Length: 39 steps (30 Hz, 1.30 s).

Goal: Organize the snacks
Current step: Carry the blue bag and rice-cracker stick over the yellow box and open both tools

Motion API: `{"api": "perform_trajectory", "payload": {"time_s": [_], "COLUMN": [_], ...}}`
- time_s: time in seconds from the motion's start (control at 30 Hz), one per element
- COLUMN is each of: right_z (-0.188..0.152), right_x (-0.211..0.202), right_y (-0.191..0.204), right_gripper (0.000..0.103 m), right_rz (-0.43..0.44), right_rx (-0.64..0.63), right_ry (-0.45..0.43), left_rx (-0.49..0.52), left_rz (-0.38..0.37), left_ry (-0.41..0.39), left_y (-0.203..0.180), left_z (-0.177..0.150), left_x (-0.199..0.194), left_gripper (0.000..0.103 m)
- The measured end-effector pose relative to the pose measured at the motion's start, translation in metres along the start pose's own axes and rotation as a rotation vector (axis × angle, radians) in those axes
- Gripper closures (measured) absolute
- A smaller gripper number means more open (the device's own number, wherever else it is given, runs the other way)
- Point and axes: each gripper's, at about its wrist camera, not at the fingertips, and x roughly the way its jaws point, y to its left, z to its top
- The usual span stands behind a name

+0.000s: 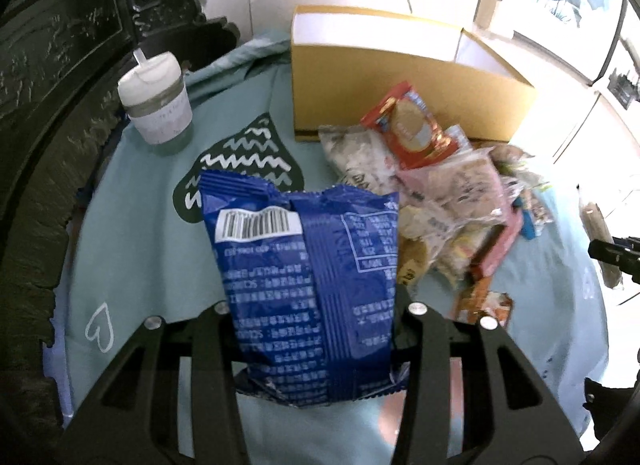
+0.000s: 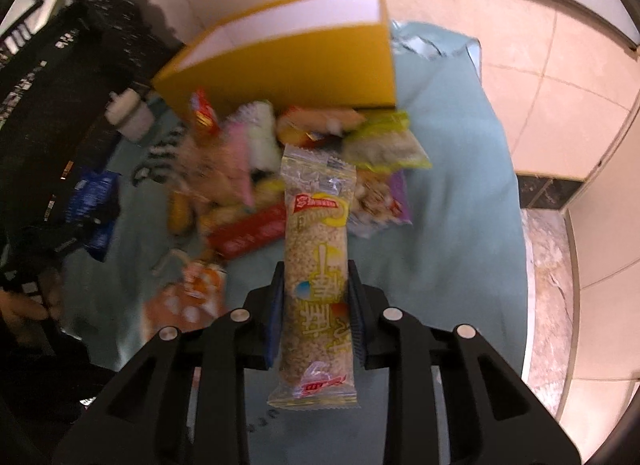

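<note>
The left tool (image 1: pixel 316 341) has its fingers closed partway on a blue snack bag (image 1: pixel 308 285), gripping the lower body of the pack so that the crimped top and barcode stand up ahead of the fingers, clear of the cloth-covered bench (image 1: pixel 132 265). The right tool (image 2: pixel 316 305) is closed narrowly on a long clear-wrapped puffed-grain bar (image 2: pixel 316 261), its blue pads (image 2: pixel 275 313) pressing the bar's two long sides near the middle, with one sealed end jutting forward and the other hanging back toward the wrist. Ahead of both tools lies the loose heap of snacks (image 1: pixel 448 193), and beyond it, farther from the tools, the open yellow cardboard box (image 1: pixel 400 77), which looks like the place they are bound for. A white lidded cup (image 1: pixel 158 105) stands off to the left tool's left. The blue bag is probably light and air-filled, with slick foil that dents and can slide; a hold across the body works, though squeezing hard risks crushing whatever is inside, and the crimped seam would be a firmer purchase. The grain bar is light, fairly stiff along its length but brittle, and its glossy wrapper is slippery; holding it mid-length across the narrow width keeps it balanced and spares the ends from snapping.
</note>
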Motion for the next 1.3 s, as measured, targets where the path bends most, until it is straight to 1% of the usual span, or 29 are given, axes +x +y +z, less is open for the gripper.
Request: {"api": "perform_trajectory", "payload": {"time_s": [0.17, 0.3, 0.4, 0.5, 0.63, 0.73, 0.9, 1.03, 1.13, 1.17, 1.2, 1.23, 1.27, 1.3], "right_z": [0.016, 0.03, 0.051, 0.071, 0.108, 0.136, 0.185, 0.225, 0.257, 0.268, 0.278, 0.282, 0.283, 0.28], "right_x": [-0.024, -0.041, -0.053, -0.063, -0.079, -0.088, -0.092, -0.082, -0.071, -0.063, -0.052, -0.043, -0.037, -0.028], "right_y": [0.014, 0.022, 0.032, 0.032, 0.03, 0.029, 0.027, 0.026, 0.029, 0.032, 0.033, 0.034, 0.035, 0.036], "right_gripper": [0.074, 0.074, 0.074, 0.074, 0.074, 0.074, 0.074, 0.074, 0.074, 0.073, 0.07, 0.065, 0.054, 0.052], "right_rz": [0.033, 0.05, 0.05, 0.045, 0.038, 0.019, -0.008, -0.041, -0.051, -0.06, -0.099, -0.157, -0.201, -0.228], "right_rx": [-0.011, -0.028, -0.059, -0.075, -0.082, -0.098, -0.094, -0.095, -0.088, -0.093, -0.107, -0.121, -0.133, -0.153], "right_ry": [-0.061, -0.104, -0.145, -0.188, -0.251, -0.283, -0.316, -0.331, -0.337, -0.325, -0.303, -0.286, -0.276, -0.259], "left_rx": [0.011, 0.028, 0.035, 0.036, 0.043, 0.039, 0.059, 0.102, 0.108, 0.104, 0.093, 0.084, 0.077, 0.072], "left_rz": [-0.019, -0.032, -0.042, -0.047, -0.051, -0.063, -0.068, -0.052, -0.034, -0.026, -0.017, -0.003, 0.023, 0.049], "left_ry": [-0.043, -0.087, -0.119, -0.155, -0.198, -0.222, -0.284, -0.329, -0.34, -0.336, -0.34, -0.346, -0.352, -0.347], "left_y": [-0.004, -0.012, -0.019, -0.026, -0.034, -0.039, -0.049, -0.065, -0.071, -0.072, -0.073, -0.072, -0.071, -0.067], "left_z": [0.011, 0.031, 0.048, 0.068, 0.096, 0.121, 0.175, 0.223, 0.255, 0.265, 0.274, 0.278, 0.279, 0.277], "left_x": [-0.018, -0.033, -0.039, -0.044, -0.048, -0.048, -0.051, -0.049, -0.039, -0.034, -0.026, -0.02, -0.015, -0.007], "left_gripper": [0.06, 0.06, 0.06, 0.06, 0.059, 0.059, 0.059, 0.059, 0.058, 0.055, 0.047, 0.022, 0.007, 0.007]}}
